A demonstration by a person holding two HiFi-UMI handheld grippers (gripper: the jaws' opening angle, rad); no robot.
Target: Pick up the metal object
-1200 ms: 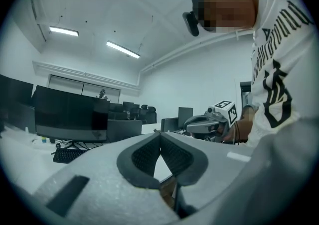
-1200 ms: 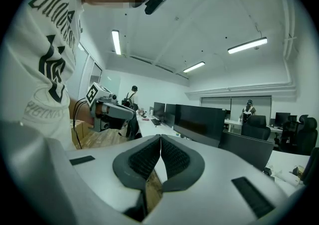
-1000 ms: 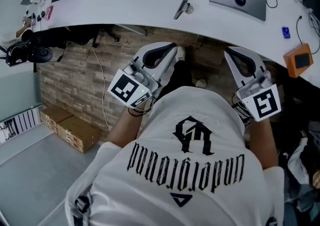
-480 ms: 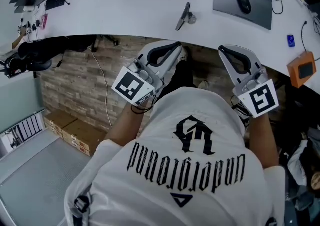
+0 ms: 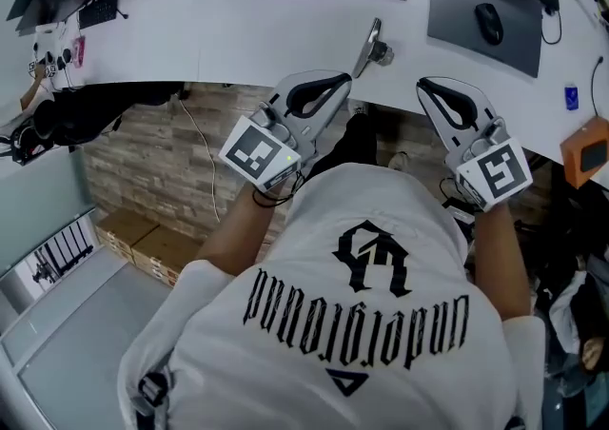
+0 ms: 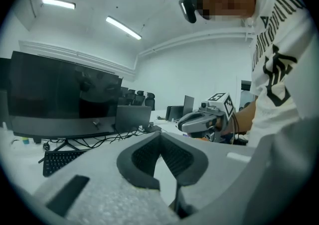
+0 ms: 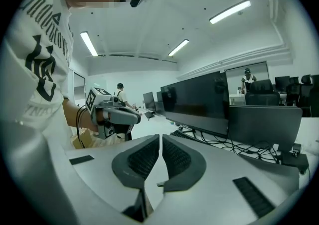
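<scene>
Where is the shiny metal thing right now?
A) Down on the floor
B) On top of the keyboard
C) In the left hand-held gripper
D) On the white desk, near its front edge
D: the metal thing lies on the white desk by its front edge, just past the left hand-held gripper, whose jaws are shut with nothing between them.

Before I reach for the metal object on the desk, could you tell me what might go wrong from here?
1. The left hand-held gripper and the right hand-held gripper both have their jaws shut and empty. Reaching in like that would probably push the metal object rather than grip it.
2. It lies close to the front edge of the desk, so a nudge could send it to the floor.
</scene>
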